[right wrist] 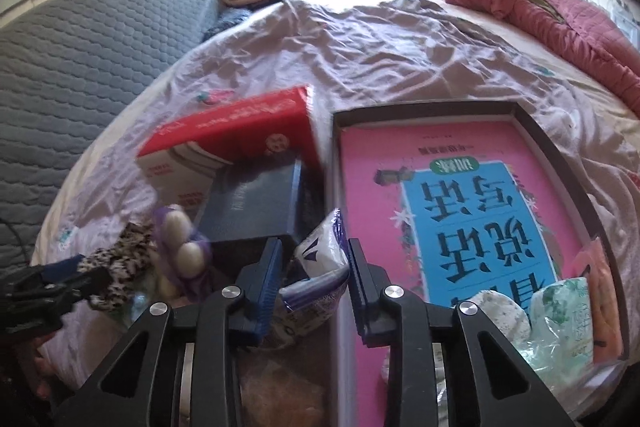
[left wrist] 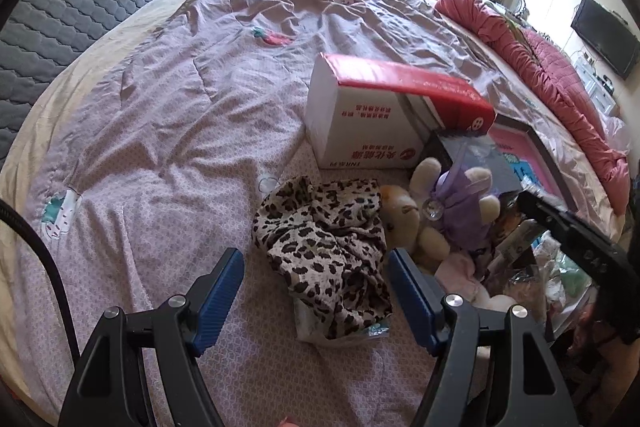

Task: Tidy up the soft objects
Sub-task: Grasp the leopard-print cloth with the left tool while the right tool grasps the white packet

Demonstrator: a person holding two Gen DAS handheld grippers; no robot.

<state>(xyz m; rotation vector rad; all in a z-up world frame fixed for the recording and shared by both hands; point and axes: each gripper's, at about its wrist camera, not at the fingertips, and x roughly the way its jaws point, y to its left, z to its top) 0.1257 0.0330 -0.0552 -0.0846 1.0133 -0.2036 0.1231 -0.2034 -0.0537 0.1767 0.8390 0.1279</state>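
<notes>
- The left gripper [left wrist: 316, 291] hangs over the bed with its blue pads spread wide and nothing between them, lined up on the leopard-print cloth [left wrist: 324, 247]; I judge the wide stance suits a bulky crumpled fabric.
- That cloth lies in a loose heap on the quilt [left wrist: 160, 131], partly covering a plastic pack [left wrist: 340, 333] (only a corner shows).
- The right gripper [right wrist: 314, 281] has its pads drawn in on a white-and-purple soft packet [right wrist: 320, 267], held at the edge of the open tray-like box [right wrist: 560, 151]; probably the packet is bound for that box.
- The plush toy in a purple dress [left wrist: 452, 211] lies just beside the cloth, touching it.
- Count: one leopard cloth, one plush toy I can be sure of (a second pale plush shape below it is unclear), one red-and-white carton [left wrist: 384, 107], one dark flat box [right wrist: 252, 203], one tray box holding a pink-and-blue book [right wrist: 460, 195].
- About three soft packets [right wrist: 552, 311] already sit in the tray's near corner, so sorting seems under way.
</notes>
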